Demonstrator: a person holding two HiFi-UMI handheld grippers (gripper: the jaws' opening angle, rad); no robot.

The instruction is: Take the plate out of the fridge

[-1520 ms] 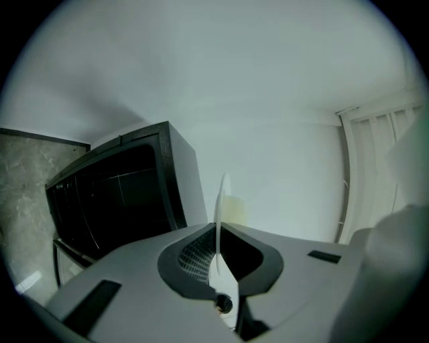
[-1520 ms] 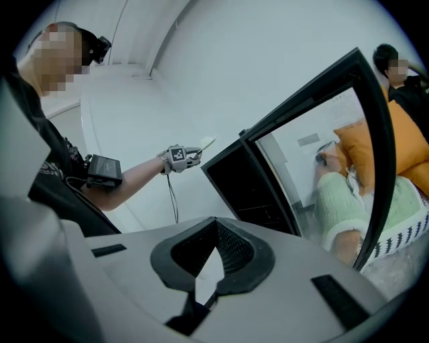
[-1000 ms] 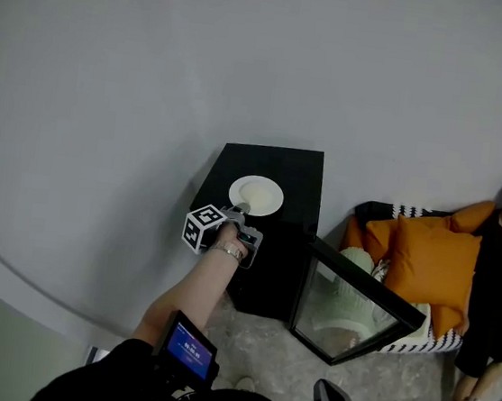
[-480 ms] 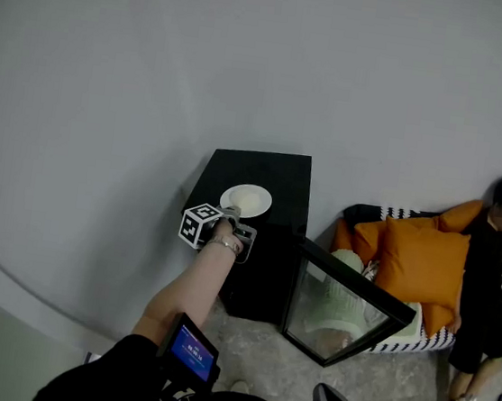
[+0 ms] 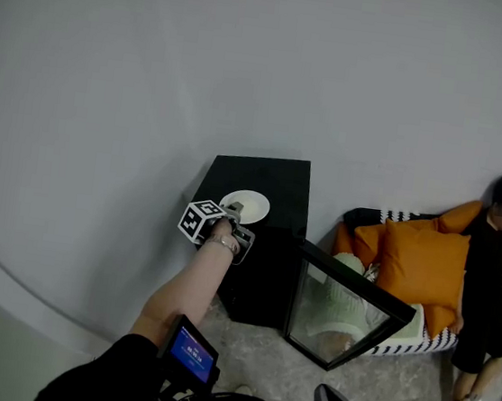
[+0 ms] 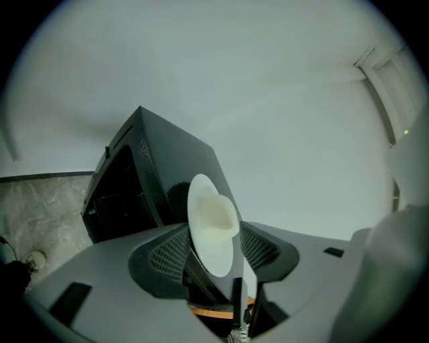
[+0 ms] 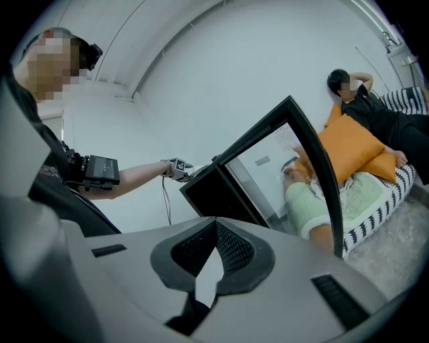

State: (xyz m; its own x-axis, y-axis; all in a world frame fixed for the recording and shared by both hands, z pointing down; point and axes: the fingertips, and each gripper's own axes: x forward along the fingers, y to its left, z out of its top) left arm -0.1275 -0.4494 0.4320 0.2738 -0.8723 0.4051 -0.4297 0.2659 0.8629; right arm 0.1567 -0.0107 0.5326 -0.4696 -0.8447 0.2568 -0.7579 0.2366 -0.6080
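Grey wall (image 5: 250, 59) takes up most of what we see from the head view, with a strip of speckled floor (image 5: 260, 350) below it. Against the wall stands a small black fridge (image 5: 265, 269). Its glass door (image 5: 346, 316) is swung wide open to our right, and in the left gripper view the inside is a dark hollow.

Just right of the door is a striped sofa (image 5: 416, 338) with orange cushions (image 5: 420, 261). A person in dark clothes (image 5: 484, 296) lies back on it.

We see the white plate (image 5: 247, 205) outside the fridge, lying on its flat top, near the front edge and left of the middle.

Our left arm reaches out to it, with a small blue-screened device (image 5: 189, 349) strapped to the forearm. The left claw (image 5: 234, 209) is at the plate's near rim. In the left gripper view the rim stands between the two jaws, which are opening. The pads sit either side of the plate without pressing on it, so we take the plate as released.

The right claw (image 5: 325, 397) hangs low at the bottom of the head view, well apart from the fridge. The right gripper view shows it clenched, with its pads meeting at the tips and nothing between them.
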